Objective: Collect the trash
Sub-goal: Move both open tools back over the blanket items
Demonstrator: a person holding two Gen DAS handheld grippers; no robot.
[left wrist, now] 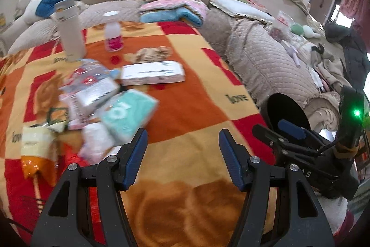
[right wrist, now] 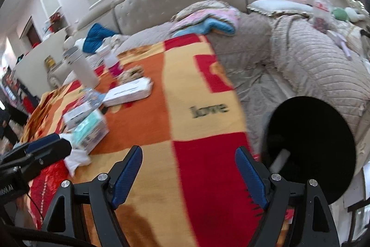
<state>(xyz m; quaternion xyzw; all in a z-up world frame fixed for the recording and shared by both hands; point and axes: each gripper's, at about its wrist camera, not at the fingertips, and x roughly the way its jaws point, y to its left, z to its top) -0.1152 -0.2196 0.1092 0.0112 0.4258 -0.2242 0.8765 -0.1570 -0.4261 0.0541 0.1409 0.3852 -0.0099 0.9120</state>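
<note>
A heap of trash lies on the checked blanket point(left wrist: 189, 108): a teal tissue pack point(left wrist: 129, 112), a crushed clear plastic bottle point(left wrist: 92, 73), a white flat box point(left wrist: 152, 73), crumpled white tissue point(left wrist: 97, 142) and a yellow-orange wrapper point(left wrist: 37, 149). A black bin point(right wrist: 309, 145) stands at the bed's right side, a pale item inside it. My left gripper point(left wrist: 182, 145) is open and empty, just right of the tissue pack. My right gripper point(right wrist: 189, 163) is open and empty over the blanket's edge, left of the bin; it also shows in the left wrist view point(left wrist: 291, 131).
A white flask point(left wrist: 69, 31) and a small bottle with a pink label point(left wrist: 113, 31) stand at the back of the blanket. Folded towels point(left wrist: 173, 8), pillows and a quilted cover point(left wrist: 266, 66) lie beyond. The left gripper's body point(right wrist: 37, 152) shows in the right wrist view.
</note>
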